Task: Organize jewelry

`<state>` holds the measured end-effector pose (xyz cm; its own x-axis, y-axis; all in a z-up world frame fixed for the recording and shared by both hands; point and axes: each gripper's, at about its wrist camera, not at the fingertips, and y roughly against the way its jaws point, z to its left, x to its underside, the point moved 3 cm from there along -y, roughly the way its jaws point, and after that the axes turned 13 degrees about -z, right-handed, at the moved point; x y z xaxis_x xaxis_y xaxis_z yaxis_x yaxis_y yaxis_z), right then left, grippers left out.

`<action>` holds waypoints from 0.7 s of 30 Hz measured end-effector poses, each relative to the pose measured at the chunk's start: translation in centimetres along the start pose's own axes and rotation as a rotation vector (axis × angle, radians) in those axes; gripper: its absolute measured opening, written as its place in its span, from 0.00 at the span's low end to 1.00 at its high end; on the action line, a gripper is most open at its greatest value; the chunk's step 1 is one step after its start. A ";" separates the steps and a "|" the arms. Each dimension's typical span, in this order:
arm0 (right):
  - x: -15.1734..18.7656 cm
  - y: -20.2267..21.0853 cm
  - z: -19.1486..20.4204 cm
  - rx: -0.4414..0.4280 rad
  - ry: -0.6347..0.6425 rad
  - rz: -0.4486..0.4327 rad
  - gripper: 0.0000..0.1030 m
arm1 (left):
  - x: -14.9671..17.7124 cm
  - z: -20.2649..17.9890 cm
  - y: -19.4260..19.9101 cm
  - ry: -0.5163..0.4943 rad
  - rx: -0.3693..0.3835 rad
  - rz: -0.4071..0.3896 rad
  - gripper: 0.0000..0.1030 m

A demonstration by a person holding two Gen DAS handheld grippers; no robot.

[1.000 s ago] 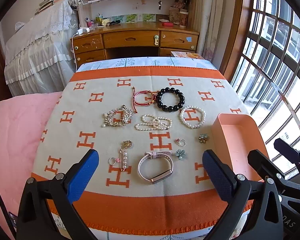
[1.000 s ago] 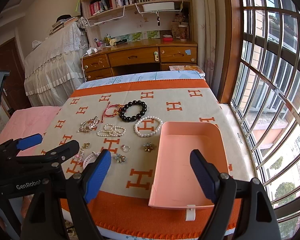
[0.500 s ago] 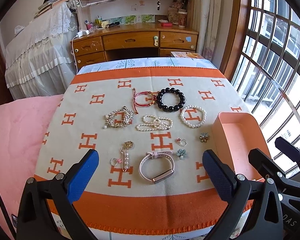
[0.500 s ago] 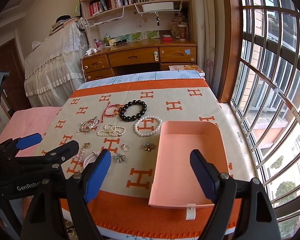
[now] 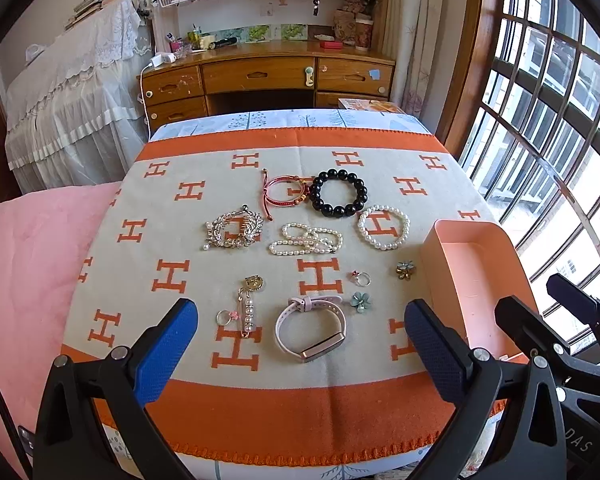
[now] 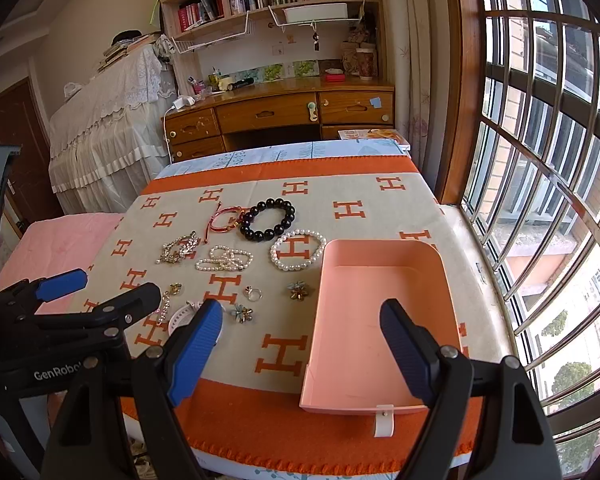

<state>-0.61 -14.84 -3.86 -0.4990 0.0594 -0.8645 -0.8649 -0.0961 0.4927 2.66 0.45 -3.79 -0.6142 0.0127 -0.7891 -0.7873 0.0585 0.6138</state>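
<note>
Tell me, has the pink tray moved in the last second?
No. The pink tray sits just right of the pearl bracelet as before, same spot on the blanket.

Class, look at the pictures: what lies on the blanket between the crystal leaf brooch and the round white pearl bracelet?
In the left wrist view, a bunched pearl strand lies between the crystal leaf brooch and the pearl bracelet.

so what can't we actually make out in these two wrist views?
- Pink watch band, right wrist view: mostly hidden behind the right gripper's finger and the left gripper's arm.
- Pink tray, left wrist view: near end hidden by the right gripper's body.
- Small rings, both views: too small to tell stones or details.
</note>
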 end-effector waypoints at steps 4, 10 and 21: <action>0.1 0.0 -0.1 -0.001 0.002 0.011 0.80 | 0.1 0.0 -0.2 -0.016 -0.015 0.008 0.99; 0.3 0.3 0.4 -0.014 0.005 0.015 0.80 | 0.1 0.1 -0.4 -0.016 0.002 0.013 0.99; -3.9 -1.7 -0.4 -0.086 0.000 0.110 0.79 | -3.6 1.8 -0.6 -0.088 0.062 0.036 0.99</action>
<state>2.79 -15.31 -1.40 -0.5903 0.0439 -0.8060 -0.7975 -0.1864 0.5739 5.43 2.17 -1.33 -0.6325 0.1035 -0.7677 -0.7586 0.1178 0.6409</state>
